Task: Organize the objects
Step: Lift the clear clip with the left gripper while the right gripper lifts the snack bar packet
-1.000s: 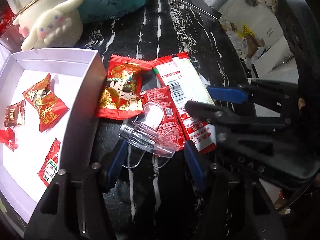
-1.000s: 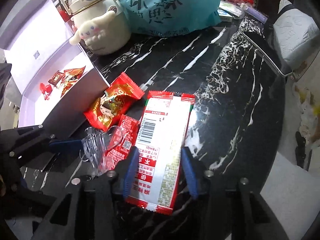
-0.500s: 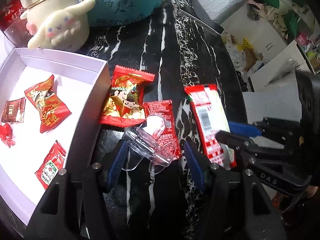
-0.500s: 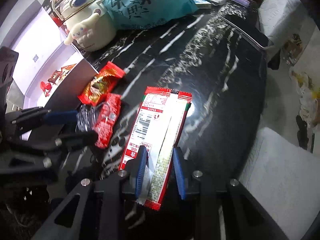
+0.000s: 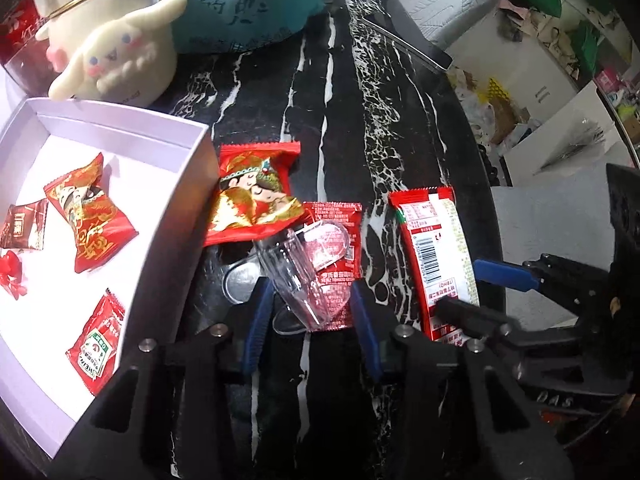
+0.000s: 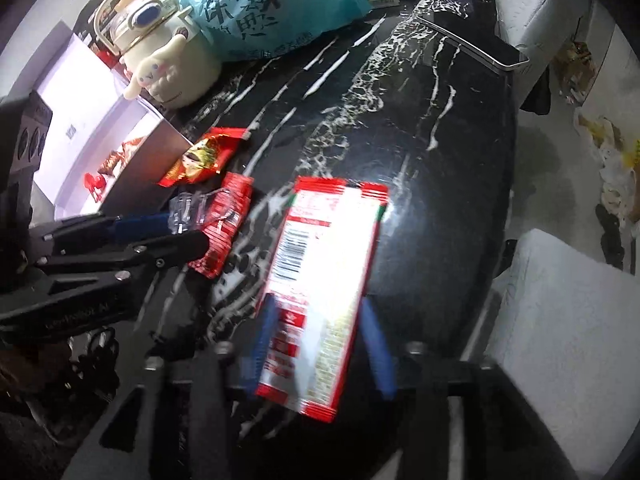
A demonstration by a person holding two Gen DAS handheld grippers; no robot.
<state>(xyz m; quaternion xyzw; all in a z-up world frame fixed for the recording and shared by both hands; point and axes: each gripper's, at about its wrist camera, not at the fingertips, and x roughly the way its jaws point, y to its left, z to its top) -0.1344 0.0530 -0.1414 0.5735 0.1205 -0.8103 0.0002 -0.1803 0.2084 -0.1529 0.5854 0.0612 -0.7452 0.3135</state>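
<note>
A clear plastic case (image 5: 296, 268) lies on a red ketchup sachet (image 5: 340, 220) on the black marble table. My left gripper (image 5: 310, 320) is closing, and its blue pads touch both sides of the case; it also shows in the right wrist view (image 6: 188, 230). A long red-and-white snack packet (image 6: 320, 272) lies flat on the table between the pads of my right gripper (image 6: 320, 344). Those jaws are opening and stand clear of it. The packet (image 5: 432, 256) and right gripper (image 5: 460, 286) also show at the right of the left wrist view.
A lilac-white box (image 5: 172, 216) at the left holds several red sweets. A red candy packet (image 5: 252, 196) leans against its wall. A cream character pot (image 5: 108, 52) and a teal bag (image 5: 248, 0) stand behind. The table edge (image 6: 508, 200) curves at the right, beside a white seat (image 6: 560, 320).
My right gripper dragged the long packet rightward, away from the sachet, then its jaws widened off it. My left gripper's jaws narrowed onto the clear case.
</note>
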